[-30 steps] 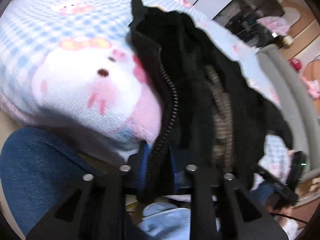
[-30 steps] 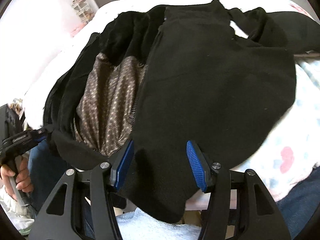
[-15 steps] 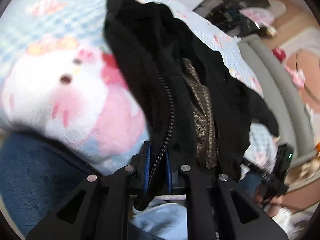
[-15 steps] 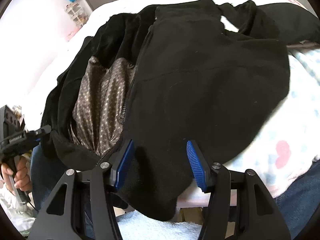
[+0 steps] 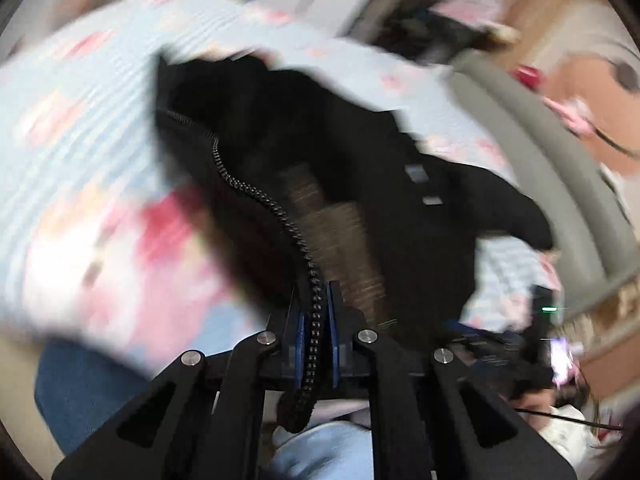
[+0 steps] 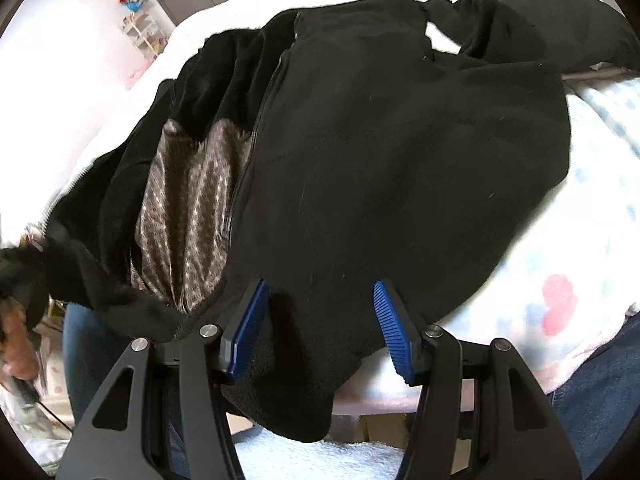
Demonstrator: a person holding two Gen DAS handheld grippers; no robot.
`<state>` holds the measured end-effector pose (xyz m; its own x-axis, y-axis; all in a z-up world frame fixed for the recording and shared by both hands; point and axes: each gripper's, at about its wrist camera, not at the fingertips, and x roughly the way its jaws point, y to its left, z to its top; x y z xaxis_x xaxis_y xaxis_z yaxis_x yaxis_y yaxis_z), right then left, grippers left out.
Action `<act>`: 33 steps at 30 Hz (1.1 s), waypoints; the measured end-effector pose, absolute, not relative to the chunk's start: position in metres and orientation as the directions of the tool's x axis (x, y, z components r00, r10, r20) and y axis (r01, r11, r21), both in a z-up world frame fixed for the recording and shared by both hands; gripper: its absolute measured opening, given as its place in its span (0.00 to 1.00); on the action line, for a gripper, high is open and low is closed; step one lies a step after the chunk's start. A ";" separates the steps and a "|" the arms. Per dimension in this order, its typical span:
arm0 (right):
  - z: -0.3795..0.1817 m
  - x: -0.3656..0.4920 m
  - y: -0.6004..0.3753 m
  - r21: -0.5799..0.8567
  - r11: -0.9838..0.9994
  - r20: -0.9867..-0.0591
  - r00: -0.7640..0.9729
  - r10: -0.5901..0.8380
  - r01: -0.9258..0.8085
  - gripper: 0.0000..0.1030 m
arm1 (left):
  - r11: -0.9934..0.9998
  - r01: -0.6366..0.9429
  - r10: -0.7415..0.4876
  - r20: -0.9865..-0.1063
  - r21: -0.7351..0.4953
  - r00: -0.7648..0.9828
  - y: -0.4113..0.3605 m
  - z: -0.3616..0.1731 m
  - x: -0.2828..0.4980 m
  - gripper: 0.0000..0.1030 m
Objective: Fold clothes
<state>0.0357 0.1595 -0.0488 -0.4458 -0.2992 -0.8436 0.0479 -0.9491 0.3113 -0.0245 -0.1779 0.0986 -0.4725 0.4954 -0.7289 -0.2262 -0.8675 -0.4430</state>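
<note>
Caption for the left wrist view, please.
Left gripper shut on the zipper edge of a black jacket lying on a pastel blanket; frame motion-blurred.

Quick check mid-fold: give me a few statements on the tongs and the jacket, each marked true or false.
1. The left tongs are shut on the zipper edge of the black jacket. True.
2. The right tongs are clamped on the jacket hem. False: they stand open, with the hem between the blue pads.
3. The jacket's lining is plain white. False: it is brown and patterned.
4. The jacket lies on a light blue and pink blanket. True.
</note>
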 end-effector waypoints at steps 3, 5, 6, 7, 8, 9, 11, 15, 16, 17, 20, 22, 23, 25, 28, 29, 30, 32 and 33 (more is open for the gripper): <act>-0.035 0.037 0.175 0.351 -0.936 -0.814 -0.488 -0.314 0.016 0.55 | -0.833 -0.375 0.546 -0.714 -0.407 -0.437 -0.129 0.125 -0.036 0.09; -0.023 0.040 0.184 0.361 -0.933 -0.798 -0.520 -0.306 -0.005 0.55 | -0.817 -0.451 0.533 -0.769 -0.359 -0.352 -0.084 0.104 -0.035 0.09; -0.018 0.042 0.188 0.362 -0.932 -0.791 -0.535 -0.298 -0.015 0.56 | -0.812 -0.479 0.509 -0.805 -0.333 -0.304 -0.064 0.087 -0.036 0.11; -0.015 0.042 0.189 0.365 -0.931 -0.786 -0.541 -0.299 -0.016 0.58 | -0.810 -0.500 0.473 -0.845 -0.305 -0.250 -0.047 0.065 -0.038 0.16; -0.015 0.041 0.185 0.371 -0.928 -0.786 -0.532 -0.316 0.002 0.58 | -0.817 -0.501 0.433 -0.877 -0.286 -0.207 -0.036 0.044 -0.042 0.28; -0.016 0.040 0.182 0.378 -0.926 -0.786 -0.521 -0.332 0.020 0.58 | -0.831 -0.484 0.399 -0.900 -0.275 -0.173 -0.032 0.025 -0.045 0.33; -0.017 0.039 0.174 0.392 -0.918 -0.785 -0.500 -0.365 0.056 0.58 | -0.850 -0.455 0.361 -0.922 -0.264 -0.139 -0.031 -0.002 -0.045 0.40; -0.020 0.035 0.159 0.420 -0.899 -0.782 -0.453 -0.428 0.125 0.61 | -0.799 -0.429 0.530 -0.830 -0.422 -0.172 -0.060 0.018 -0.030 0.57; -0.021 0.033 0.154 0.425 -0.894 -0.781 -0.442 -0.442 0.142 0.63 | -0.786 -0.418 0.564 -0.804 -0.455 -0.186 -0.071 0.024 -0.027 0.57; -0.022 0.030 0.147 0.427 -0.890 -0.781 -0.431 -0.452 0.160 0.63 | -0.784 -0.394 0.584 -0.786 -0.480 -0.204 -0.084 0.028 -0.024 0.55; -0.020 0.013 0.128 0.427 -0.881 -0.781 -0.407 -0.474 0.204 0.63 | -0.772 -0.288 0.633 -0.730 -0.567 -0.259 -0.128 0.035 -0.020 0.51; -0.019 -0.003 0.118 0.444 -0.864 -0.772 -0.389 -0.503 0.236 0.64 | -0.770 -0.243 0.638 -0.712 -0.589 -0.294 -0.151 0.035 -0.014 0.51; -0.018 -0.010 0.111 0.446 -0.859 -0.770 -0.382 -0.511 0.251 0.64 | -0.776 -0.224 0.630 -0.712 -0.590 -0.310 -0.161 0.036 -0.013 0.51; -0.017 -0.024 0.094 0.435 -0.856 -0.774 -0.371 -0.514 0.278 0.68 | -0.779 -0.194 0.623 -0.707 -0.596 -0.334 -0.178 0.037 -0.016 0.51; -0.022 -0.043 0.073 0.397 -0.862 -0.797 -0.349 -0.494 0.314 0.68 | -0.762 -0.152 0.634 -0.677 -0.629 -0.373 -0.199 0.039 -0.034 0.51; -0.026 -0.050 0.066 0.381 -0.865 -0.807 -0.340 -0.483 0.325 0.68 | -0.758 -0.142 0.634 -0.670 -0.636 -0.386 -0.204 0.040 -0.044 0.51; -0.030 -0.055 0.061 0.369 -0.869 -0.816 -0.333 -0.472 0.330 0.68 | -0.764 -0.133 0.625 -0.675 -0.631 -0.392 -0.207 0.041 -0.052 0.51; -0.039 -0.059 0.058 0.353 -0.880 -0.833 -0.321 -0.451 0.319 0.57 | -0.766 -0.150 0.626 -0.673 -0.625 -0.394 -0.205 0.044 -0.061 0.51; -0.043 -0.061 0.058 0.349 -0.883 -0.838 -0.317 -0.443 0.313 0.40 | -0.752 -0.172 0.644 -0.654 -0.636 -0.396 -0.199 0.045 -0.062 0.51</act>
